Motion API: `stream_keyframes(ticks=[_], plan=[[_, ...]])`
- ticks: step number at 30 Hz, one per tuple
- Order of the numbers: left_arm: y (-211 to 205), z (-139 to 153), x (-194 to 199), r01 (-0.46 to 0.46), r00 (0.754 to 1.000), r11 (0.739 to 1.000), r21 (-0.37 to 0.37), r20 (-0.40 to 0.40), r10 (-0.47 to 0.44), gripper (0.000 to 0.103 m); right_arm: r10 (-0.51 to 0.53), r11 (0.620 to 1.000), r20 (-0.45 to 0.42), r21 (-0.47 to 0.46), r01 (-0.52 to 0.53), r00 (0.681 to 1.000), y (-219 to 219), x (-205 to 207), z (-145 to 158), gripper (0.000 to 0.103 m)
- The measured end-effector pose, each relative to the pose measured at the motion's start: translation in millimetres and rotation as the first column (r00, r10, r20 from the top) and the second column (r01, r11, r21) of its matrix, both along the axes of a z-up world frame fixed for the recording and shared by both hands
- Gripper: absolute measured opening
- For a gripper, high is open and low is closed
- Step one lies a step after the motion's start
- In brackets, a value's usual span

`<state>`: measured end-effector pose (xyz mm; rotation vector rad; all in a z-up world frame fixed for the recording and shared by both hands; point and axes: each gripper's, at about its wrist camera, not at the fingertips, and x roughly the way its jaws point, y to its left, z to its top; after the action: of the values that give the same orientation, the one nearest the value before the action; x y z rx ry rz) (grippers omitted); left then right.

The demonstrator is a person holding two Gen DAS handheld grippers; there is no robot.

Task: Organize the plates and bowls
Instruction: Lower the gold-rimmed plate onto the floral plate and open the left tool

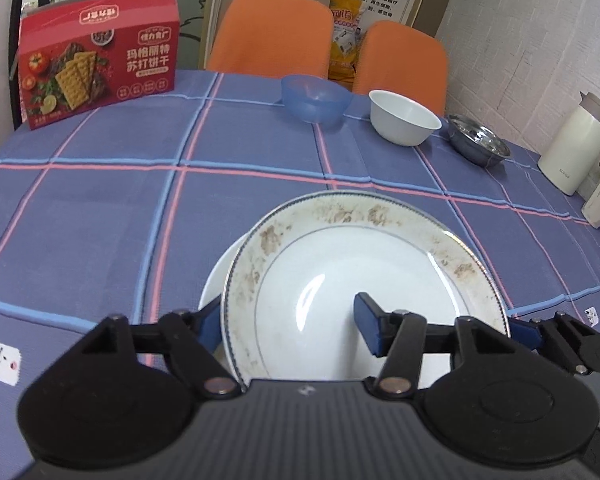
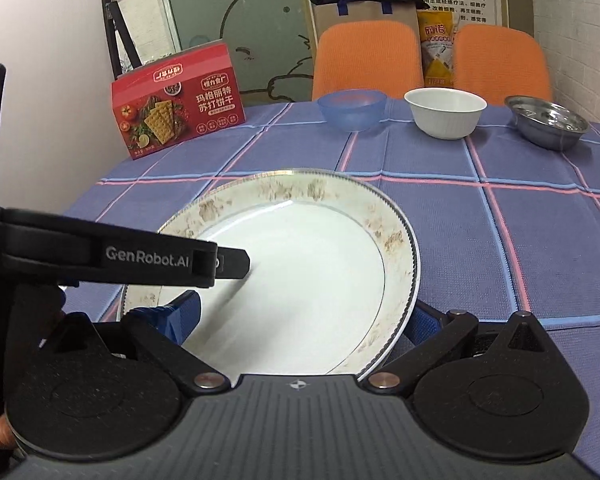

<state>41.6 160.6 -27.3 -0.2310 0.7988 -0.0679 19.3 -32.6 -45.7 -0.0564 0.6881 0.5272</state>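
A white plate with a brown-flecked rim (image 1: 332, 264) (image 2: 300, 264) lies on a plain white plate (image 1: 214, 280) on the checked tablecloth. My left gripper (image 1: 288, 324) is open and straddles its left rim, one pad outside and below, the other over the plate's well. On the opposite side my right gripper (image 2: 300, 316) is also open, astride the right rim. The left gripper's finger (image 2: 228, 264) reaches over the plate in the right wrist view. Far across the table stand a blue bowl (image 1: 316, 98), a white bowl (image 1: 404, 118) and a steel bowl (image 1: 478, 140).
A red cracker box (image 1: 100, 56) stands at the far left of the table. Two orange chairs (image 1: 272, 32) sit behind the far edge. A white jug (image 1: 576, 144) stands at the right by the wall. Open cloth (image 1: 240, 140) lies between the plates and the bowls.
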Motion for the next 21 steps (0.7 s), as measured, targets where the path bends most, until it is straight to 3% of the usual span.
stream_keyframes(ticks=[3, 7, 12, 17, 21], plan=[[8.1, 3.1, -5.8, -0.002, 1.0, 0.999, -0.035, 0.008, 0.003, 0.058, 0.023, 0.999, 0.009, -0.043, -0.023, 1.0, 2.0, -3.3, -0.4, 0.089], [16.8, 10.2, -13.4, -0.018, 1.0, 0.997, -0.074, 0.02, 0.02, 0.06, -0.027, 0.998, -0.005, 0.053, 0.028, 1.0, -21.9, -4.8, 9.7, 0.089], [9.7, 21.1, -23.3, -0.021, 0.998, 1.0, 0.006, 0.058, 0.02, 0.063, -0.106, 0.99, 0.015, 0.092, 0.105, 0.994, -41.2, -1.5, 21.2, 0.089], [1.5, 39.7, -36.5, -0.002, 0.992, 0.999, 0.036, 0.125, -0.002, 0.066, -0.113, 0.985, -0.035, 0.126, 0.117, 0.993, -48.5, 2.6, 16.7, 0.089], [-12.0, 47.0, -26.2, 0.025, 0.992, 0.998, 0.058, 0.125, -0.032, 0.066, -0.107, 0.982, -0.05, 0.152, 0.113, 0.993, -56.2, 4.8, 17.2, 0.089]])
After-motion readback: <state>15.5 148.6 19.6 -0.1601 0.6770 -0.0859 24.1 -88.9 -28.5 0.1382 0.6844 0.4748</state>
